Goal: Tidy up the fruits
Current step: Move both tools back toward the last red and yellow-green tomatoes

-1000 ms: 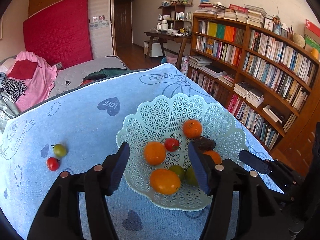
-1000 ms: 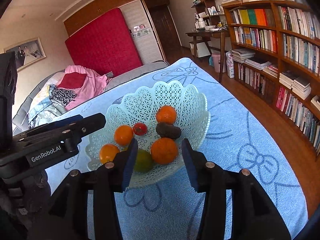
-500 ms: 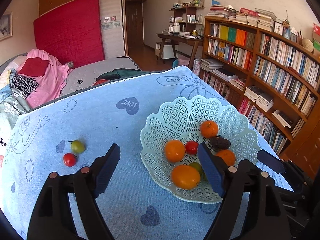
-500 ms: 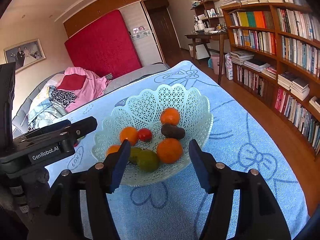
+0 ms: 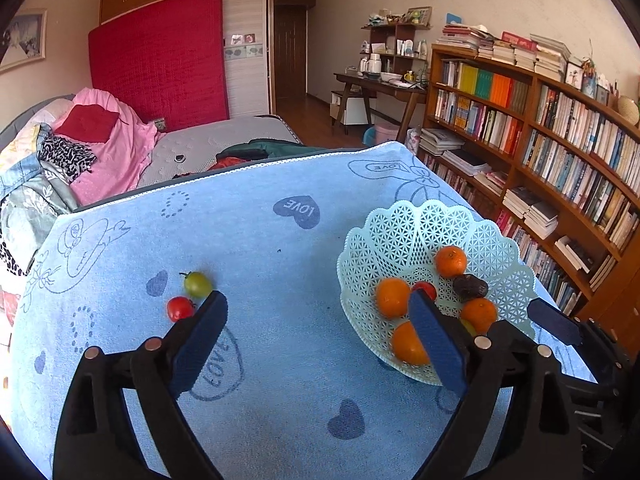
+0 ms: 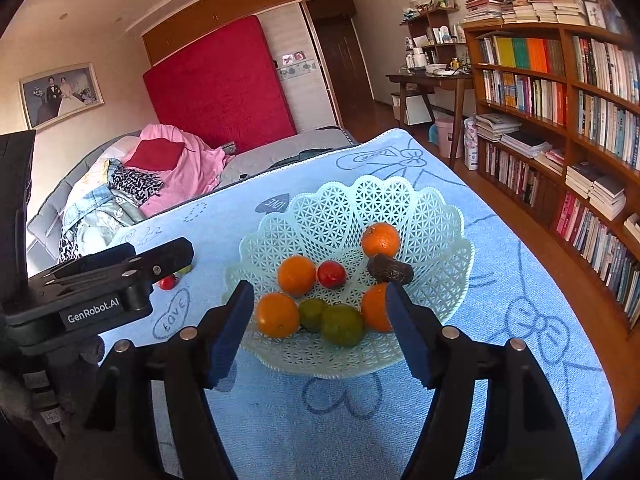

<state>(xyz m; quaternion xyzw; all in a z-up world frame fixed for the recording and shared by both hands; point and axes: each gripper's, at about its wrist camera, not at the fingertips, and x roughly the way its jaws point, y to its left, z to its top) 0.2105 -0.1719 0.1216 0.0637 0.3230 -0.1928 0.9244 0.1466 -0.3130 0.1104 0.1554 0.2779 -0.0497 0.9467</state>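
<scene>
1. Between the fingers of the left gripper (image 5: 318, 334), spread wide and holding nothing, lies only bare blue towel (image 5: 280, 360); just past its left fingertip sit a red tomato (image 5: 179, 308) and a green tomato (image 5: 197, 284), which the right wrist view shows only as slivers behind the left gripper's body.
2. In front of the right gripper (image 6: 320, 316), also wide apart and empty, stands the basket (image 6: 400, 200); this view alone shows all its fruit, since in the left view the right finger covers part of it.
3. Inside the basket (image 5: 400, 232) lie 4 oranges, the far one (image 6: 380, 239) at the back, a red tomato (image 6: 331, 274) in the middle, a dark avocado (image 6: 390, 270) to the right, and 2 green fruits (image 6: 341, 324) nearest the right gripper.
4. The towel (image 6: 500, 280), printed with hearts and "LOVE", covers the whole working surface.
5. Beyond its far edge is a bed (image 5: 224, 144) with a pink blanket (image 5: 116, 148) to the left and a red panel (image 5: 160, 56) behind it.
6. To the right runs a bookshelf (image 6: 580, 120); a desk (image 5: 380, 84) stands at the far wall.
</scene>
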